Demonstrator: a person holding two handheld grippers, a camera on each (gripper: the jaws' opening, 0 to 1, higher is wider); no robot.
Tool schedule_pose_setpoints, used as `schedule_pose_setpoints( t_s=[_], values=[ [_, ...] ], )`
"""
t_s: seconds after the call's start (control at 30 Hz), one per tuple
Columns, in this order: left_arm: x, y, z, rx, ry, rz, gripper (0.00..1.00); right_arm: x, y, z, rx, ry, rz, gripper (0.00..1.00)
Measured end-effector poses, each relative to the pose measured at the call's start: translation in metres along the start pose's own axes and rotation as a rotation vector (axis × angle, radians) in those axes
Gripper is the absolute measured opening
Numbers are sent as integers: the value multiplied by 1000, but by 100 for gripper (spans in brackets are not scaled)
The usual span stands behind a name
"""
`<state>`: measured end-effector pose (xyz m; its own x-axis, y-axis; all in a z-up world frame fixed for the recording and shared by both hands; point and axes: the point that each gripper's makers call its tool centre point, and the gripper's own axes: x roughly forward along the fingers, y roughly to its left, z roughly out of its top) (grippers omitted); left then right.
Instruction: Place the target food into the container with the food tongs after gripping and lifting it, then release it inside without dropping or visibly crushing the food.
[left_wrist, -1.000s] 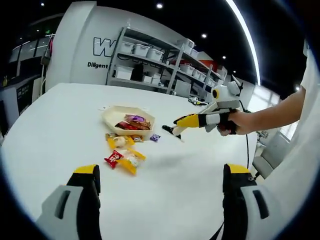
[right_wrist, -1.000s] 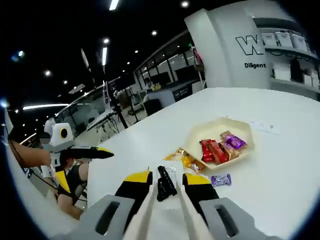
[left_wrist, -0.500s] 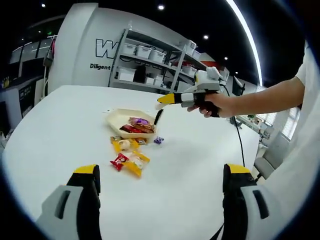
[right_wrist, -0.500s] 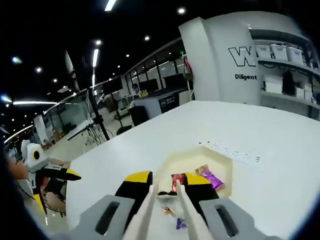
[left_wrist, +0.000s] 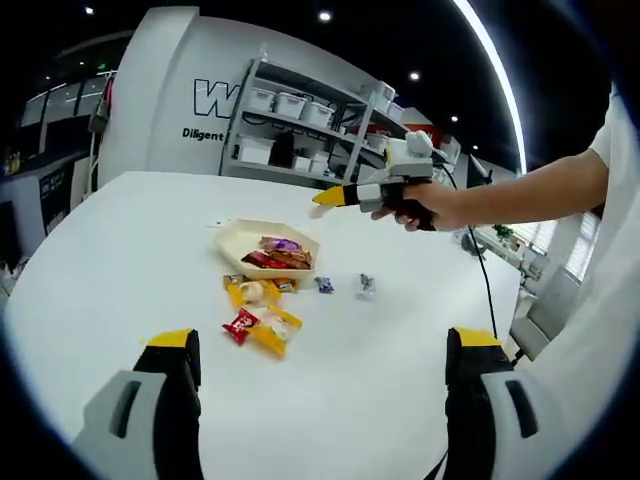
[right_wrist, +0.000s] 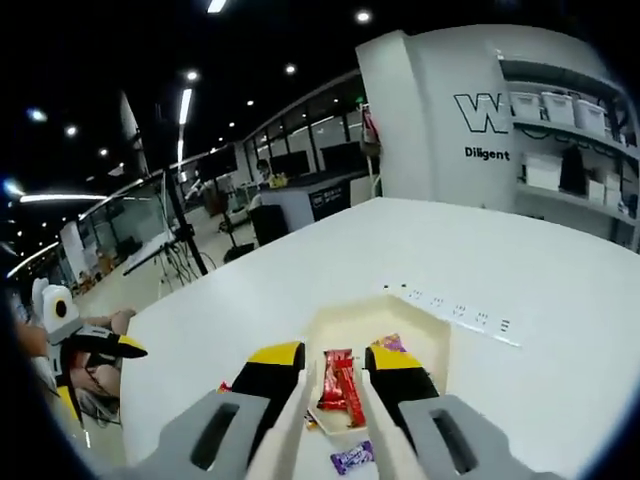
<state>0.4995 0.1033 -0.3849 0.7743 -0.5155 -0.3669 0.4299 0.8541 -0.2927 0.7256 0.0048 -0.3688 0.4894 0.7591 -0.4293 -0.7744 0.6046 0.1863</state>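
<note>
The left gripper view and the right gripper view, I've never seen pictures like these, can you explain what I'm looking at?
There is no robot here. A person holds a hand-held gripper, a two-jaw clamp, in each hand, and each clamp carries a fisheye camera looking forward along its jaws. That is why both pictures are round.

In the left gripper view, the grey, yellow-tipped jaws at the bottom belong to the left gripper, and they stand wide apart. Farther off, the person's hand holds the right gripper above a white table.

The right gripper view looks down that clamp's own jaws, which stand close together with nothing visibly held between them.

On the table sits a cream tray with wrapped snacks inside, and more loose snacks lie beside it.
</note>
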Motion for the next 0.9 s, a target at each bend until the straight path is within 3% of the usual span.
schedule_pose_setpoints(
  t_s=[0.23, 0.53, 0.8, 0.9],
  values=[
    [5, -3, 1, 8, 5, -14, 99, -18, -19, -18, 25, 17, -37, 19],
    [9, -10, 3, 16, 10, -31, 99, -24, -27, -42, 22, 58, -55, 20],
    [7, -11, -3, 15, 27, -37, 99, -43, -43, -100, 14, 174, -106, 22],
    [6, -13, -3, 13, 25, -38, 99, -48, -45, -112, 3, 197, -118, 22]
  ],
)
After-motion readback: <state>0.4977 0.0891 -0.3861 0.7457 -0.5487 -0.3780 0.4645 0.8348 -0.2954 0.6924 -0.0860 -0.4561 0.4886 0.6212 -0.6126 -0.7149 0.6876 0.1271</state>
